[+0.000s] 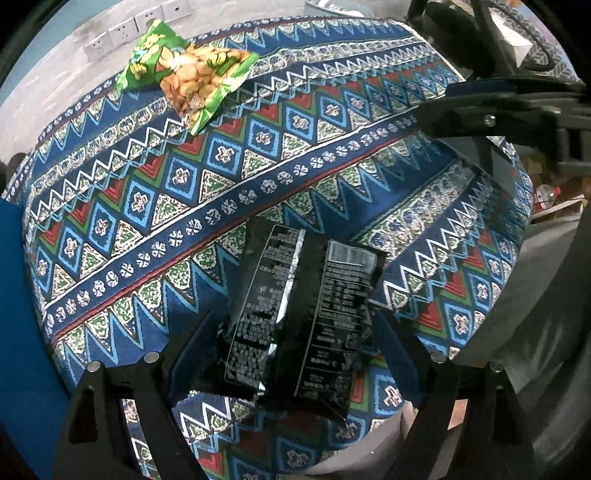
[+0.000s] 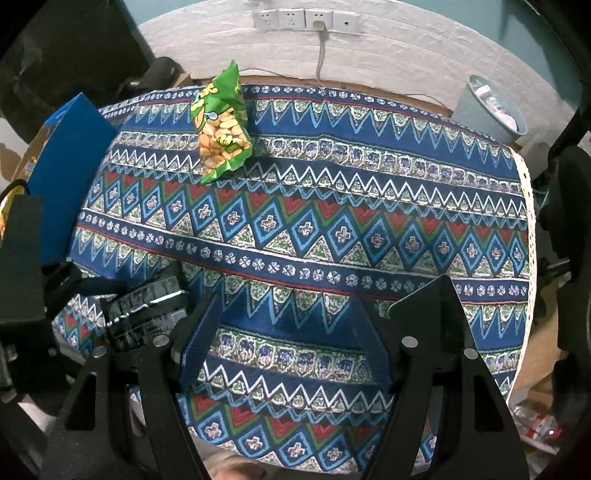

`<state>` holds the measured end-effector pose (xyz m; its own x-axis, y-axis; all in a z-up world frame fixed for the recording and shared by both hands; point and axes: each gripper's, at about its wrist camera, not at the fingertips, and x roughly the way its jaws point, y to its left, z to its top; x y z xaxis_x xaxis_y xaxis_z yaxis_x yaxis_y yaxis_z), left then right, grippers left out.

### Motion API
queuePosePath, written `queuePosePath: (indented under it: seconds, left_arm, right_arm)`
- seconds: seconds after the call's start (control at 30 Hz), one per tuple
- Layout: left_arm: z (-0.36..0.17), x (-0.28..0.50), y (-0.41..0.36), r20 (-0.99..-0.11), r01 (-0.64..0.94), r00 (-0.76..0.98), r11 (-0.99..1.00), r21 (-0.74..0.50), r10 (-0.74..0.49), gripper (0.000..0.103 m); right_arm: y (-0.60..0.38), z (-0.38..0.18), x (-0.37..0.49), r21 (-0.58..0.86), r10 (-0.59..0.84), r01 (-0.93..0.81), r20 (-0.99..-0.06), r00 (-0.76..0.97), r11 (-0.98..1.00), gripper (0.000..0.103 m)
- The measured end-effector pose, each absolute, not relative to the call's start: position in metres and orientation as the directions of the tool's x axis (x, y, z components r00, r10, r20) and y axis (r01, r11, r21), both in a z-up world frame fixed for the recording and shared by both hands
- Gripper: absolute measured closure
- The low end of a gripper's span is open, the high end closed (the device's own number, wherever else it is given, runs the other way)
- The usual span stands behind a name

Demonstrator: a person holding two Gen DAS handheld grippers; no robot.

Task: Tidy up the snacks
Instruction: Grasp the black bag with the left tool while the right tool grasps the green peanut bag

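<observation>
A black snack packet (image 1: pixel 299 314) with white print lies between the blue pads of my left gripper (image 1: pixel 291 343), which is closed on its lower part above the patterned tablecloth (image 1: pixel 258 155). The packet also shows at the left in the right wrist view (image 2: pixel 144 314). A green bag of peanuts (image 1: pixel 184 74) lies at the far side of the table; it also shows in the right wrist view (image 2: pixel 221 129). My right gripper (image 2: pixel 288 343) is open and empty above the cloth near the table's front edge.
A blue box (image 2: pixel 70 162) stands at the table's left edge. A grey-blue bin (image 2: pixel 487 107) stands on the floor at the far right. Wall sockets (image 2: pixel 306 20) with a cable are behind the table. The right gripper's arm (image 1: pixel 517 110) crosses the left wrist view's upper right.
</observation>
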<state>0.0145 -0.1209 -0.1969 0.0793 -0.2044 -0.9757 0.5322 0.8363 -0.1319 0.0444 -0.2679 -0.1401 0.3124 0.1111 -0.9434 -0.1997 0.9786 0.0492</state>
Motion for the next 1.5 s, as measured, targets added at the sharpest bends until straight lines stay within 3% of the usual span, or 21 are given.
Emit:
queuePosePath:
  seconds: [0.1, 0.13, 0.23, 0.3, 0.67, 1.03, 1.5]
  left_arm:
    - [-0.202, 0.014, -0.122, -0.974, 0.529, 0.083, 0.838, -0.135, -0.209, 0.020]
    - [-0.203, 0.014, -0.122, -0.974, 0.531, 0.084, 0.837, -0.133, -0.209, 0.029]
    - [-0.202, 0.014, -0.121, -0.971, 0.532, 0.091, 0.835, -0.142, -0.223, 0.042]
    - [-0.199, 0.013, -0.121, -0.970, 0.538, 0.107, 0.833, -0.128, -0.218, 0.044]
    - [-0.178, 0.039, -0.090, -0.965, 0.476, 0.200, 0.878, -0.056, -0.170, 0.045]
    - [-0.155, 0.082, -0.037, -0.943, 0.300, 0.321, 0.954, 0.014, -0.087, 0.045]
    - [-0.148, 0.121, -0.013, -0.921, 0.157, 0.386, 0.987, 0.013, -0.049, 0.045]
  right_arm:
    - [-0.267, -0.142, 0.047, 0.049, 0.110, -0.200, -0.944, 0.310, 0.979, 0.032]
    - [-0.267, -0.142, 0.047, 0.049, 0.110, -0.199, -0.945, 0.309, 0.979, 0.032]
    - [-0.267, -0.143, 0.050, 0.053, 0.113, -0.199, -0.945, 0.307, 0.979, 0.032]
    - [-0.266, -0.144, 0.052, 0.054, 0.114, -0.199, -0.945, 0.306, 0.978, 0.032]
    - [-0.254, -0.146, 0.064, 0.052, 0.118, -0.217, -0.946, 0.303, 0.975, 0.032]
    - [-0.232, -0.142, 0.093, 0.060, 0.146, -0.250, -0.928, 0.342, 0.966, 0.032]
    - [-0.193, -0.145, 0.161, 0.064, 0.191, -0.326, -0.907, 0.375, 0.943, 0.032]
